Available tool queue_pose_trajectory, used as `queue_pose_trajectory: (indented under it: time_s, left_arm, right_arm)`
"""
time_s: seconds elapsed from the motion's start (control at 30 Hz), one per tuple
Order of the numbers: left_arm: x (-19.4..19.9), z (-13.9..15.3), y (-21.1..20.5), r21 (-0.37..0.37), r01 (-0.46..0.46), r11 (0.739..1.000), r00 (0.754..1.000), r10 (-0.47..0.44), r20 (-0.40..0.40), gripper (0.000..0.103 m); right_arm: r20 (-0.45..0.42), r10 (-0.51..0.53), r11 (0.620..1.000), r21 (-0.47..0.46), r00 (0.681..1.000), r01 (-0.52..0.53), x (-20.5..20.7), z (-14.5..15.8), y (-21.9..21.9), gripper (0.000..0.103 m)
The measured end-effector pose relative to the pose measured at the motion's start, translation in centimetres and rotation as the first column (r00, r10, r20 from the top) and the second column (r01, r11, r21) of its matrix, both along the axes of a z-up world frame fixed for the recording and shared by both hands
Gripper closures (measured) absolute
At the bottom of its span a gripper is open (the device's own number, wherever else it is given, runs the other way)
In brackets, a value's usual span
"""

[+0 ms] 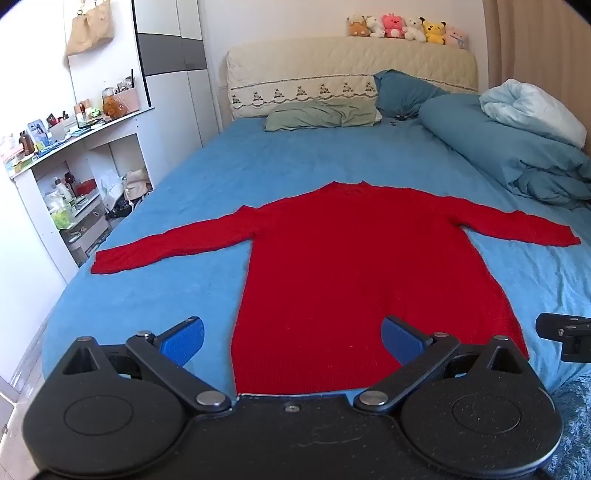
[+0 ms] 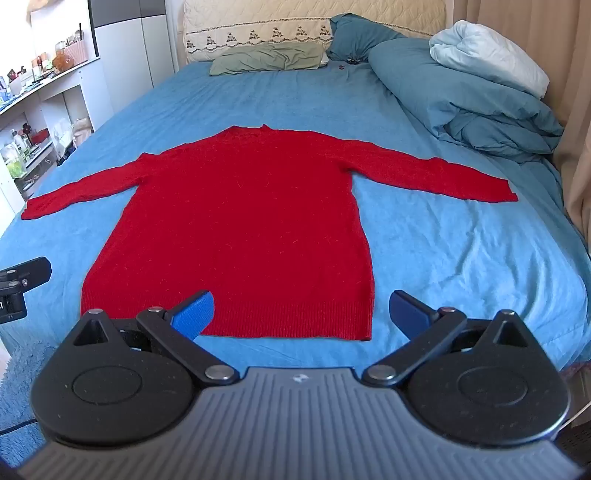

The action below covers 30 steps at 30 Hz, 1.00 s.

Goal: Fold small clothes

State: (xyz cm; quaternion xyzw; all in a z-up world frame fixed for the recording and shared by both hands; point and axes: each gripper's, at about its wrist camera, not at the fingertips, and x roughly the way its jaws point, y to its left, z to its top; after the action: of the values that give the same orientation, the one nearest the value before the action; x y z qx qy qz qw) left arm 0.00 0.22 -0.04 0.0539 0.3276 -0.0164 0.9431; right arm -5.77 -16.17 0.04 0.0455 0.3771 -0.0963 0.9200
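A red knit sweater point(image 1: 354, 266) point(image 2: 240, 221) lies flat on the blue bed sheet point(image 1: 155, 295) point(image 2: 461, 251), collar toward the headboard, both sleeves spread out sideways. My left gripper point(image 1: 291, 338) hovers over the hem's left part, open wide, its blue pads point(image 1: 183, 341) apart with nothing between them. My right gripper point(image 2: 301, 314) hangs above the hem's right part, also open and empty. Each gripper shows at the edge of the other's view, the right gripper point(image 1: 565, 336) and the left gripper point(image 2: 18, 291).
A rolled blue duvet point(image 1: 517, 147) point(image 2: 461, 96) lies along the right side of the bed. Pillows point(image 1: 321, 114) rest at the cream headboard point(image 1: 351, 70), plush toys point(image 1: 406, 29) on top. White shelves point(image 1: 74, 155) with clutter stand left of the bed.
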Motion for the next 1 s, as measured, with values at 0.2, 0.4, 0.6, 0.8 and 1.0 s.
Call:
queue_pose_trajectory:
  time_s: [0.2,0.4,0.6,0.8,1.0]
  left_arm:
    - [-0.4,0.3,0.9,-0.013,-0.010,1.000,1.000,0.010,0.011,0.000]
    - [0.0,0.1,-0.6,0.017,-0.016,1.000,1.000,0.016,0.001,0.000]
    - [-0.3,0.2,-1.2,0.021,-0.017,1.000,1.000,0.017,0.000,0.000]
    - [0.0,0.0,-0.5,0.015,-0.018,1.000,1.000,0.019,-0.002,0.000]
    - [0.0,0.0,-0.4,0.012,-0.020,1.000,1.000,0.020,-0.002,0.000]
  right_arm:
    - [-0.002,0.000,1.000,0.001,1.000,0.000,0.0,-0.1,0.0,0.000]
    - [-0.001,0.002,1.000,0.004,1.000,-0.002,-0.1,0.0,-0.2,0.000]
    - [0.000,0.002,1.000,0.005,1.000,-0.002,-0.1,-0.1,-0.2,0.000]
    - [0.000,0.002,1.000,0.004,1.000,-0.002,0.0,-0.2,-0.1,0.000]
    - [-0.001,0.003,1.000,0.005,1.000,-0.003,-0.1,-0.1,-0.2,0.000]
